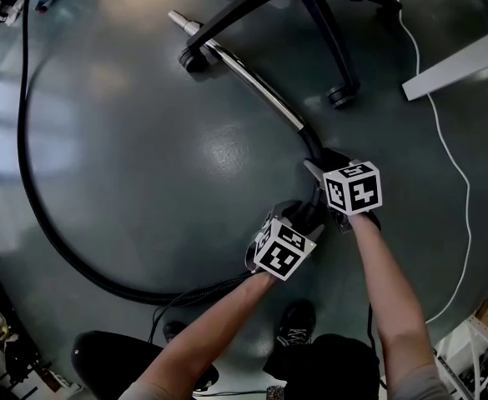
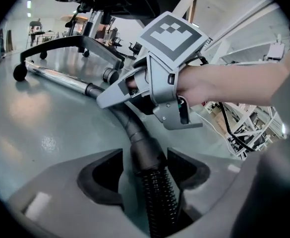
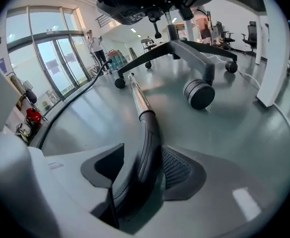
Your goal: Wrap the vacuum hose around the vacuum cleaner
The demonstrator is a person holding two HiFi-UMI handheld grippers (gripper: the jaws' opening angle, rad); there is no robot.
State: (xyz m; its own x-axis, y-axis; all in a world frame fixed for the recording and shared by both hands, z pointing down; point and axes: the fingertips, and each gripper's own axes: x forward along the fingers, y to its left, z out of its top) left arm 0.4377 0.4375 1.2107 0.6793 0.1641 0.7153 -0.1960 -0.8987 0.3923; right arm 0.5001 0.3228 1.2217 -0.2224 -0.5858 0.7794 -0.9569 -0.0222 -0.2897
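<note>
The black ribbed vacuum hose [image 1: 39, 215] sweeps in a wide arc over the floor from the top left to my grippers. Its chrome wand [image 1: 248, 77] lies on the floor and reaches under a chair. The left gripper [image 1: 306, 215] straddles the hose cuff [image 2: 145, 150]. That gripper [image 2: 144, 171] is open, with a gap showing at its left pad [image 2: 101, 177]. My right gripper [image 1: 320, 172], just ahead, straddles the curved black handle tube [image 3: 147, 143]. It [image 3: 142, 170] is open too, with floor showing between the tube and the left pad [image 3: 105, 168].
An office chair base [image 1: 310, 7] with casters [image 3: 199, 94] stands over the wand's far end. A white cable [image 1: 454, 161] snakes along the floor at right, beside a white beam [image 1: 460, 65]. My shoes [image 1: 295, 323] are just behind the grippers. Shelving [image 1: 485, 340] stands at lower right.
</note>
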